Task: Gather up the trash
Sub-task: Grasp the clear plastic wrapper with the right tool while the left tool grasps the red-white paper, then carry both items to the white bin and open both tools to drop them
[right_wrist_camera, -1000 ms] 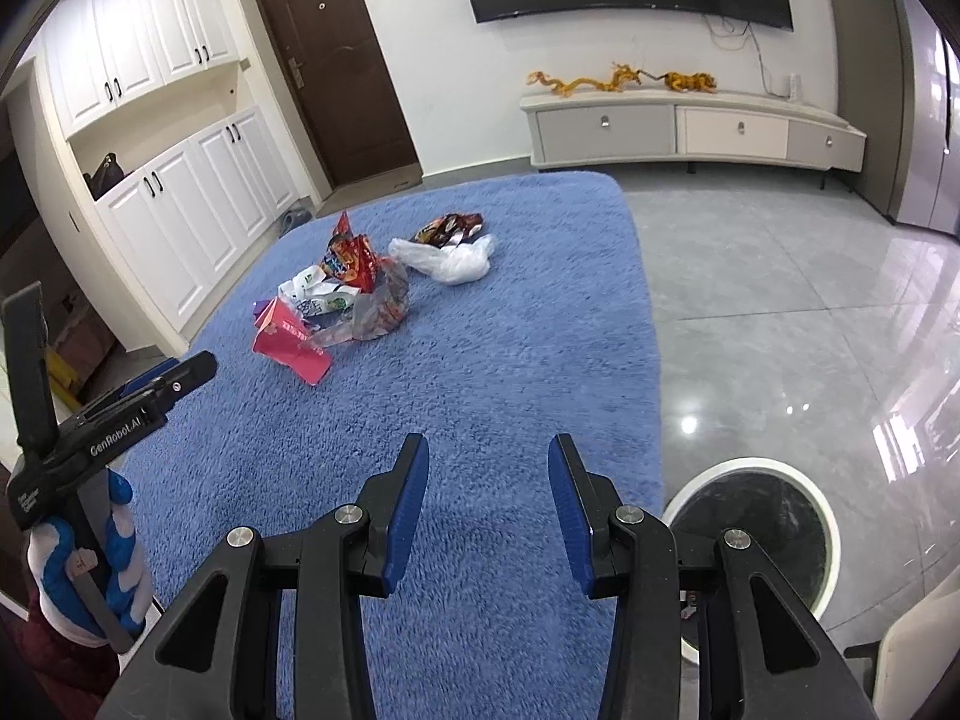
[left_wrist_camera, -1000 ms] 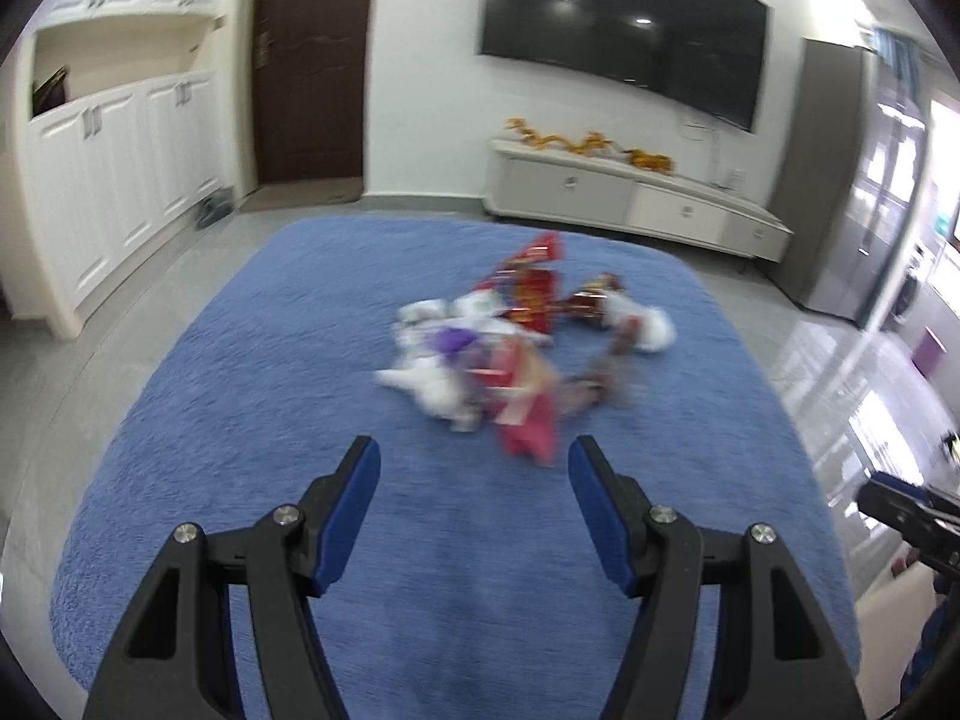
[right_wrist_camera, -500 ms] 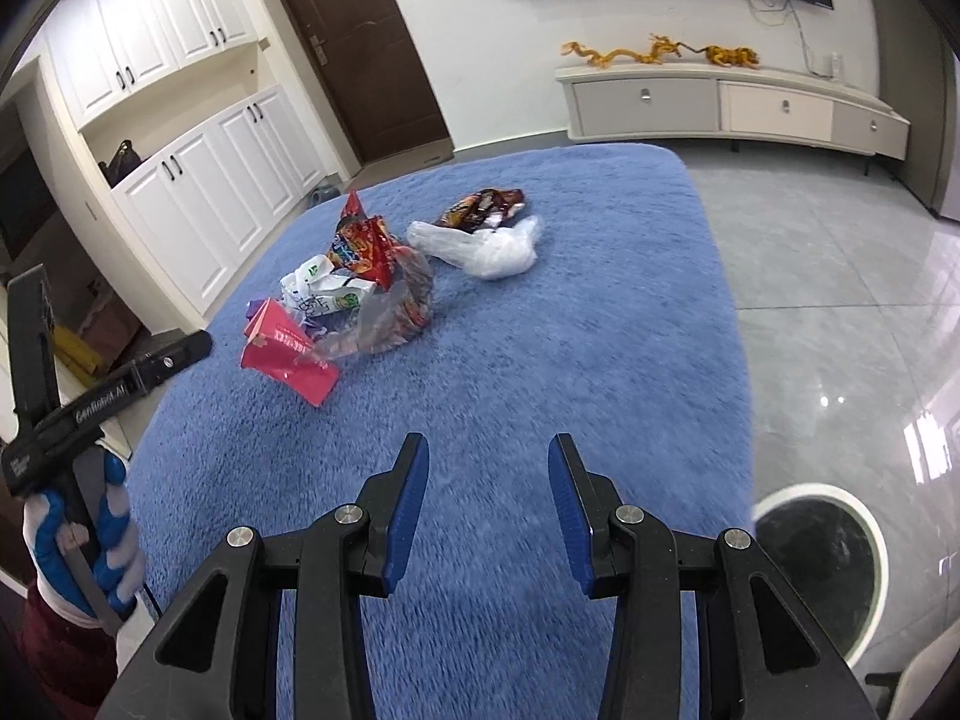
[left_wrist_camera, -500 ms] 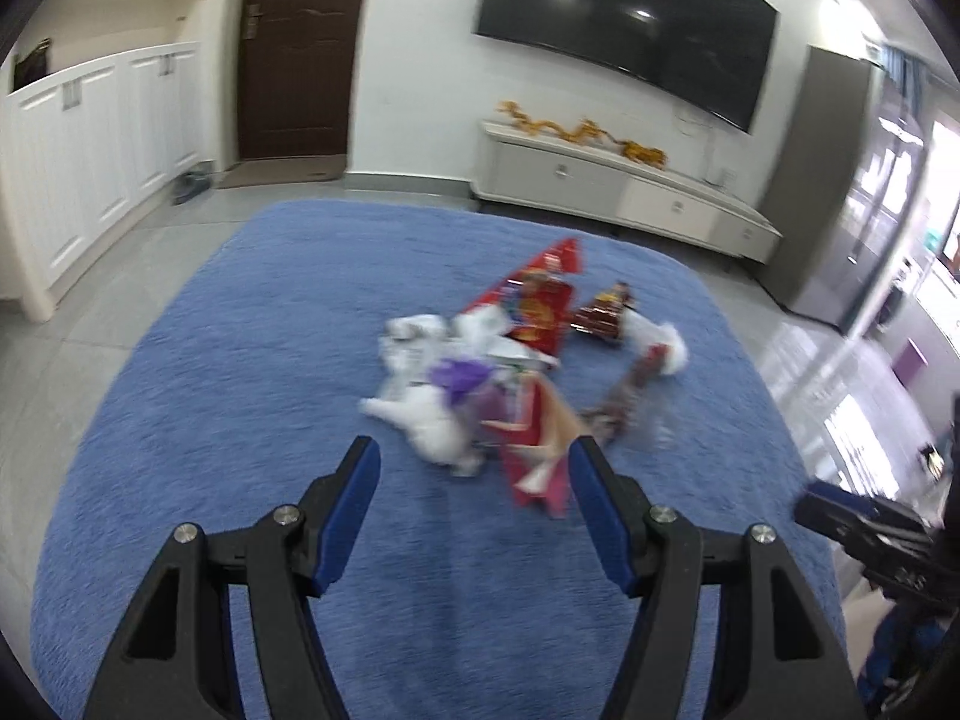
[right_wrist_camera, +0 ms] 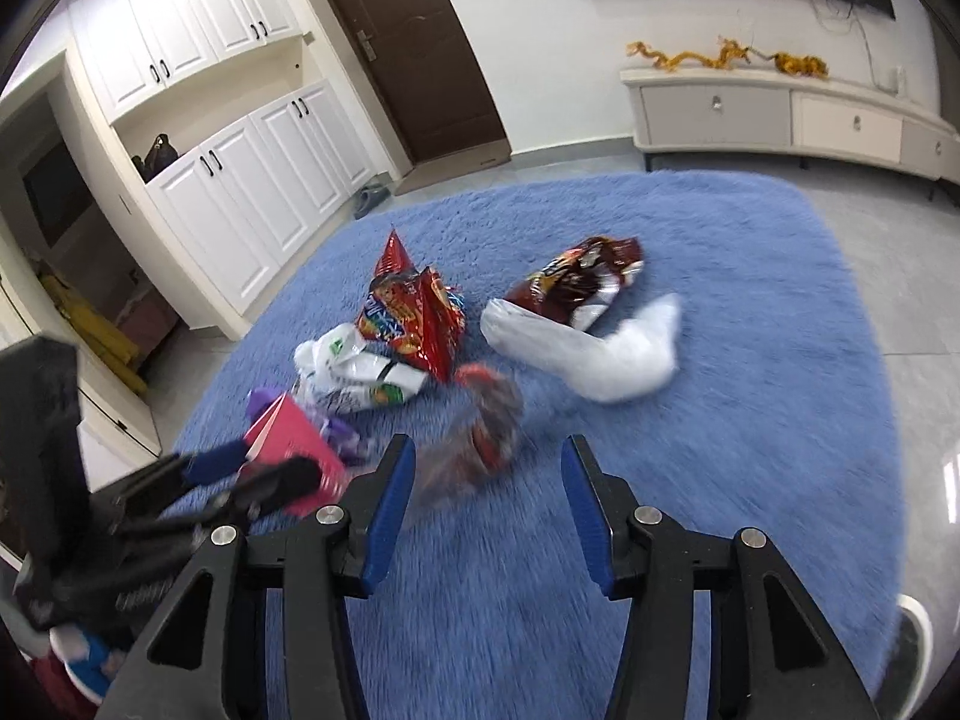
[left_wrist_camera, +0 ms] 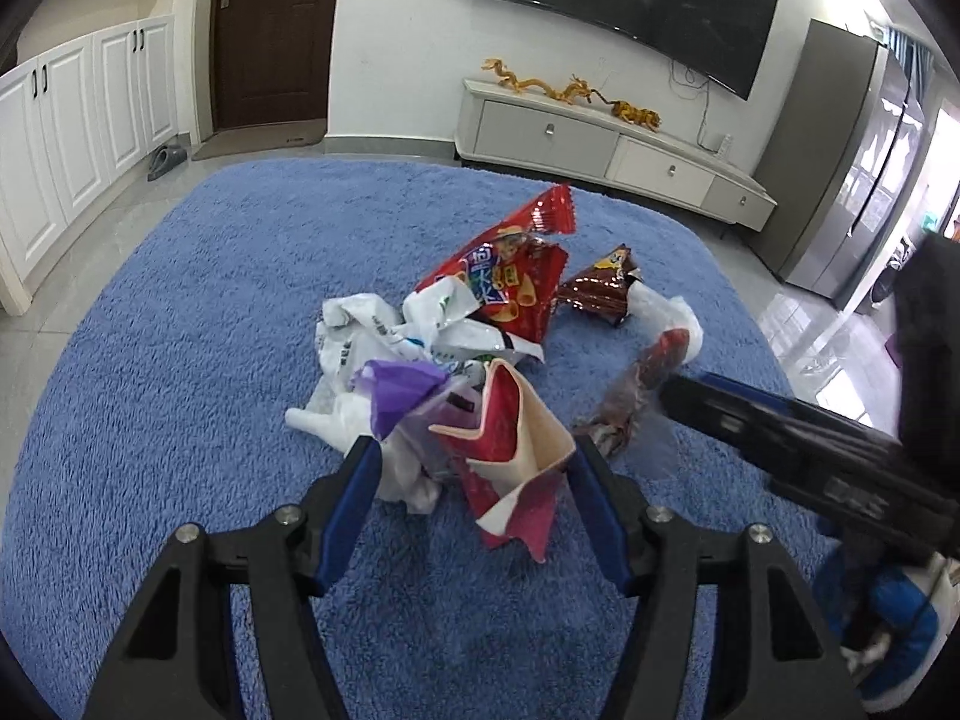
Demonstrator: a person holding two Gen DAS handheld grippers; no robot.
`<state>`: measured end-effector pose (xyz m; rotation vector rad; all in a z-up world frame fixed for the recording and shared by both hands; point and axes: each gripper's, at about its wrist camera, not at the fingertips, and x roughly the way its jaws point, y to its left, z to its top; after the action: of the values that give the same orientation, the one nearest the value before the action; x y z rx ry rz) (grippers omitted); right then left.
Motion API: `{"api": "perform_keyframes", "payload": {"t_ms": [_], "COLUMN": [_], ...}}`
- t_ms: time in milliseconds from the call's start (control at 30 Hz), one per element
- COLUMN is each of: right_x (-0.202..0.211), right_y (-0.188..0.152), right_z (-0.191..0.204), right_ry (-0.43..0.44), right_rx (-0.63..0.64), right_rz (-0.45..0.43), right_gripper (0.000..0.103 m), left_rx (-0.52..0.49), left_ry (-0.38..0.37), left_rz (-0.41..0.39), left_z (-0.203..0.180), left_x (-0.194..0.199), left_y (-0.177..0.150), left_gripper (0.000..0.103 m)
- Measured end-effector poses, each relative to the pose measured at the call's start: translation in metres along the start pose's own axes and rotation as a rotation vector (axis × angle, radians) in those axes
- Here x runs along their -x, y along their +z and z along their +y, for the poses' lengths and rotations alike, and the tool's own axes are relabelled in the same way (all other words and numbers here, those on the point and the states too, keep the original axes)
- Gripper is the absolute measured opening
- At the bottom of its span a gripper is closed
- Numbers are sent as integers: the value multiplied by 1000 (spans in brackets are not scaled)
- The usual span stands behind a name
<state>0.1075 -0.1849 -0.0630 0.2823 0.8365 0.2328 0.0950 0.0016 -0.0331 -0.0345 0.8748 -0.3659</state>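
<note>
A pile of trash lies on the blue rug (left_wrist_camera: 180, 330): a red snack bag (left_wrist_camera: 510, 282), a brown snack bag (left_wrist_camera: 600, 294), a white plastic bag (right_wrist_camera: 594, 354), crumpled white wrappers (left_wrist_camera: 372, 330) and a purple scrap (left_wrist_camera: 396, 390). My left gripper (left_wrist_camera: 474, 468) is closing around a red and cream packet (left_wrist_camera: 510, 438) and a bit of white bag; the pads do not clearly press. My right gripper (right_wrist_camera: 489, 468) is opening, and a clear wrapper with red print (right_wrist_camera: 486, 426) lies just ahead of its fingertips, untouched. The right gripper (left_wrist_camera: 678, 402) also reaches in from the right in the left wrist view.
White cupboards (left_wrist_camera: 78, 138) line the left wall, with a dark door (left_wrist_camera: 270, 36) and a slipper (left_wrist_camera: 165, 162) beyond the rug. A low TV cabinet (left_wrist_camera: 612, 144) stands behind and a grey fridge (left_wrist_camera: 852, 180) at the right. Glossy tiles surround the rug; a round white rim (right_wrist_camera: 915, 624) sits at its near right.
Both grippers have come forward and down to the pile. The left jaws now flank the red and cream packet and have narrowed a little. The right jaws have widened.
</note>
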Motion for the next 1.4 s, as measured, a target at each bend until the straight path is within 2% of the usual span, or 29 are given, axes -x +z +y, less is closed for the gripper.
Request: {"api": "perform_keyframes", "payload": {"t_ms": [133,200,233,267,367,600,1000,1200,1400], "right_x": [-26,-34,-37,-39,-34,-1,93,143,187], "right_y": [6,7,7,8,5,-11,-59,-81,-106], "right_z": [-2,-3,-3,-2,-4,-15,-17,-33,-80], "right_ry": [16,21,26,26,29,19,15,-20,-86], "right_rx": [-16,-18,-17,-16,-18,-56,-78,-116,-231], "right_rz": [25,32,36,36,20,-20,-117,-183,-255], "right_gripper": [50,36,24,22,18,17,16,16,16], "left_rx": [5,8,9,12,27,11,-35,-115,-208], "left_ry": [-36,-52,-61,-73,-91,-109,-129,-159,-209], "left_rz": [23,31,37,47,52,22,-46,-75,-72], "left_z": [1,-1,-1,-1,-1,-8,-27,-60,-116], "left_x": [-4,-6,-7,-9,-8,17,77,102,107], "left_y": [-3,-2,-3,-4,-7,-15,-25,-25,-21], "left_gripper": [53,46,42,32,30,29,29,29,29]}}
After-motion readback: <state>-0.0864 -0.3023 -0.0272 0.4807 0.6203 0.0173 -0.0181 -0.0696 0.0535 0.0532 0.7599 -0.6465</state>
